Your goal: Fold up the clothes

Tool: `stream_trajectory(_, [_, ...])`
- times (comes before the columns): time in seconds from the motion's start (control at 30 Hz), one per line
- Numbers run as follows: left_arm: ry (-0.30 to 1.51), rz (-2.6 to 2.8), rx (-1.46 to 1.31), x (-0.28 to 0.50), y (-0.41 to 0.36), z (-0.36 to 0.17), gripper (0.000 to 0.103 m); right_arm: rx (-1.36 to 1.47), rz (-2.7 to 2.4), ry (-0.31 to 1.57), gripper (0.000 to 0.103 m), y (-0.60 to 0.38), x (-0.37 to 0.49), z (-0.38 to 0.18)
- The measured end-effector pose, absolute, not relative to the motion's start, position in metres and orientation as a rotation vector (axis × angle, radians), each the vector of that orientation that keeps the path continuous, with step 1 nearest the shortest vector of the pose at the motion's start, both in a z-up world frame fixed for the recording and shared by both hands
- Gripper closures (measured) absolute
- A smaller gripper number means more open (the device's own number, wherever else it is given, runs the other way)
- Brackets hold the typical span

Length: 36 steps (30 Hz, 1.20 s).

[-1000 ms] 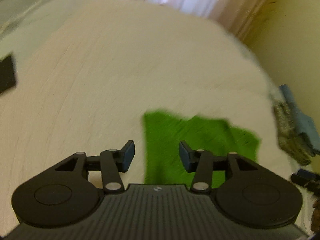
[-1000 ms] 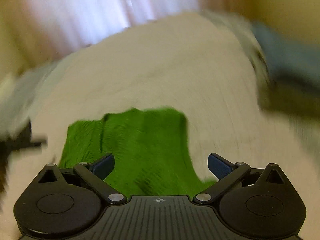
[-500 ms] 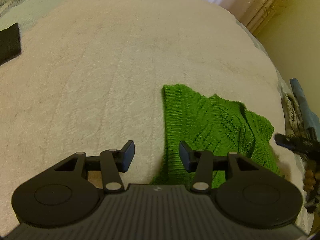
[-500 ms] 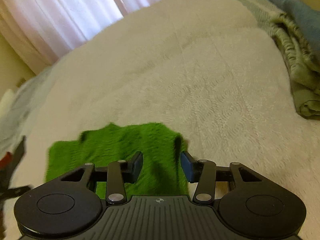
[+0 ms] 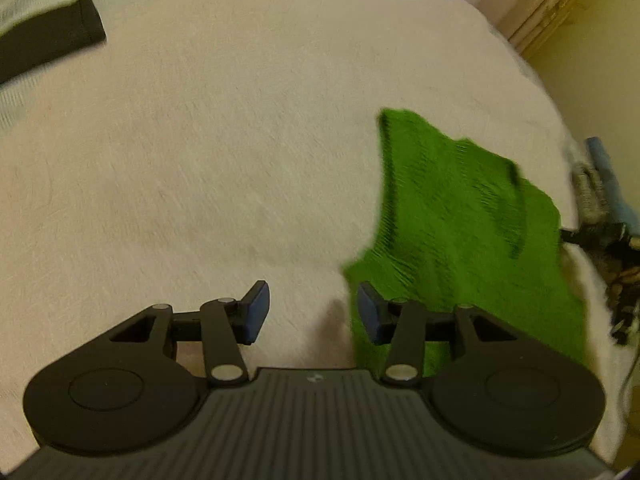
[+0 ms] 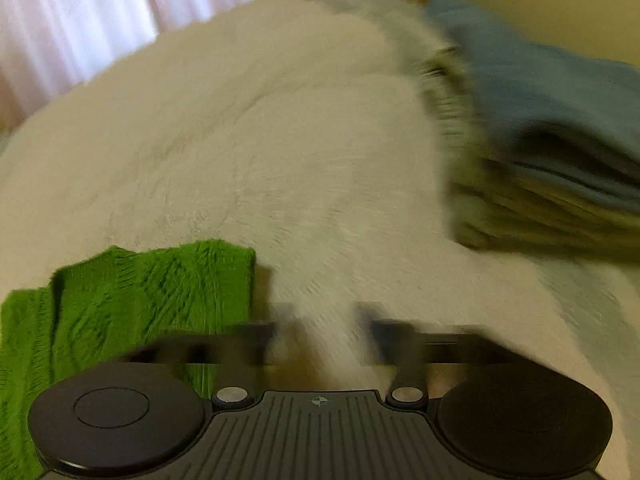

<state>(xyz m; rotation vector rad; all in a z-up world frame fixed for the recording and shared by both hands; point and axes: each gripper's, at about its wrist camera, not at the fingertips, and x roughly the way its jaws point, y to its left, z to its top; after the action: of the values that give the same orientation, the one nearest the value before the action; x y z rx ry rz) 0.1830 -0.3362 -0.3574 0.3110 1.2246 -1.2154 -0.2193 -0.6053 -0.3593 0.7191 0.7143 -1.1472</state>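
A green knit garment (image 5: 460,216) lies folded on the white bed cover (image 5: 200,160). In the left wrist view it sits to the right. My left gripper (image 5: 312,308) hovers at its near left edge, jaws opening, with only bed cover between them. Its right fingertip (image 5: 366,312) overlaps the garment's corner. In the right wrist view the garment (image 6: 140,292) lies at the lower left. My right gripper (image 6: 324,320) is blurred and just right of the garment's edge, jaws opening with nothing between them.
A stack of folded blue and olive clothes (image 6: 540,160) lies on the bed to the right, also seen as folded clothes (image 5: 592,184) at the right edge. A black cloth (image 5: 48,48) lies far left. Pale curtains (image 6: 80,20) hang beyond the bed.
Both grippers have shifted off the green garment toward its outer edges. The right jaws narrowed half a second ago and now stand wider. The left jaws have widened slightly.
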Motion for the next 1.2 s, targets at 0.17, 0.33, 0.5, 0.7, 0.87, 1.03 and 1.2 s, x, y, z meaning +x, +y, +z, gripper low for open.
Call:
stream_trajectory(0.17, [1.308,-1.237,0.319,0.159,-0.34,-0.377,0.06,0.873,-1.111,0.586,0.022,-0.52,-0.281,-0.338])
stream_trajectory(0.33, [1.085,-1.258,0.398,0.148,-0.328,-0.345,0.097,0.957,-1.077,0.594,0.022,-0.447,-0.325,-0.313])
stream_trajectory(0.5, [1.019,-1.132,0.525,0.159,-0.306,-0.333,0.097,0.953,-0.947,0.683,0.022,-0.381,-0.335,-0.291])
stream_trajectory(0.7, [1.213,-1.109,0.456,0.146,-0.229,-0.332,0.066,0.784,-0.712,0.86,0.023,-0.295,-0.319,-0.28])
stream_trajectory(0.87, [1.407,-1.082,0.307,0.12,-0.143,-0.333,0.06,0.63,-0.681,0.936,0.023,-0.25,-0.304,-0.286])
stream_trajectory(1.03, [1.532,-1.093,0.166,0.092,-0.099,-0.343,0.053,0.596,-0.769,0.957,0.036,-0.257,-0.285,-0.306])
stream_trajectory(1.2, [1.592,-1.115,0.059,0.074,-0.108,-0.37,0.091,0.638,-0.809,1.008,0.102,-0.261,-0.298,-0.321])
